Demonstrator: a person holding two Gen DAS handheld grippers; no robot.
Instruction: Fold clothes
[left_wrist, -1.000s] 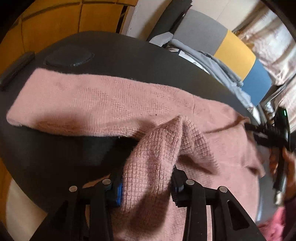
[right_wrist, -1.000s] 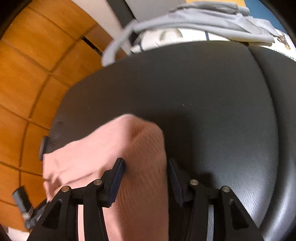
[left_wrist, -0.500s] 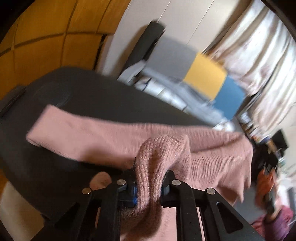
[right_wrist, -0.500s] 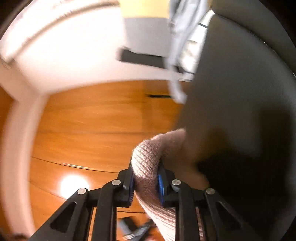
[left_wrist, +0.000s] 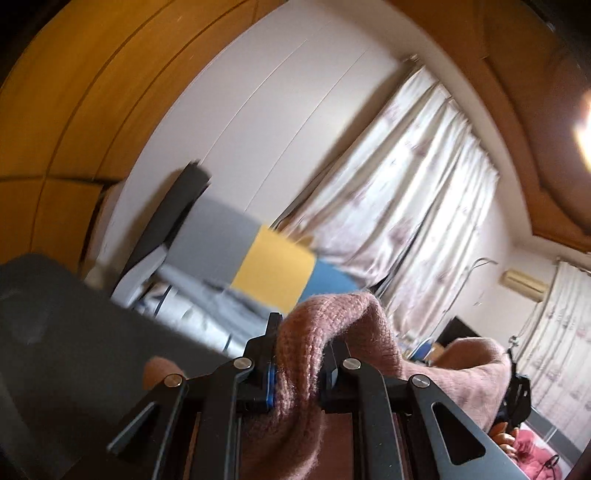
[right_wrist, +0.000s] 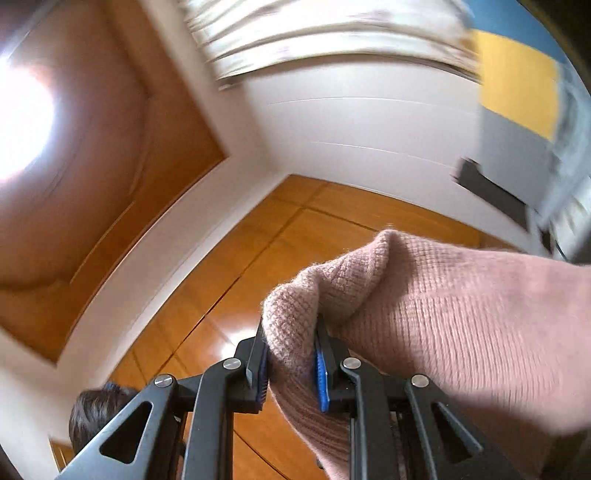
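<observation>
From where I stand, the left tool (left_wrist: 299, 363) has its jaws clamped on a bunched ridge of the pink knitted sweater (left_wrist: 332, 332), the knit bulging up between the blue pads and spilling down behind them. It points roughly level across the room, with the dark padded surface (left_wrist: 74, 332) low at its left and the pale curtains (left_wrist: 406, 192) and yellow and blue panel (left_wrist: 273, 269) beyond. Over to the right, the sweater's far end rises in another hump beside the other rig. The right tool (right_wrist: 290, 363) is likewise clamped on a fold of the sweater (right_wrist: 443, 314), tipped upward toward the wall and wooden ceiling, a bright lamp (right_wrist: 18, 122) glaring at its left, and the cloth stretches away to its right in a broad, blurred sheet. Both pairs of jaws have just been closing, with knit between them each time. So the garment is up in the air, pinched at two points and hanging between them, clear of the surface. I judge this to be the lift-and-spread step (the shake-out before any crease is made). The next move, I think, calls for drawing the two holds apart until the knit hangs flat, then lowering it evenly onto the surface without letting either pinch slip.
</observation>
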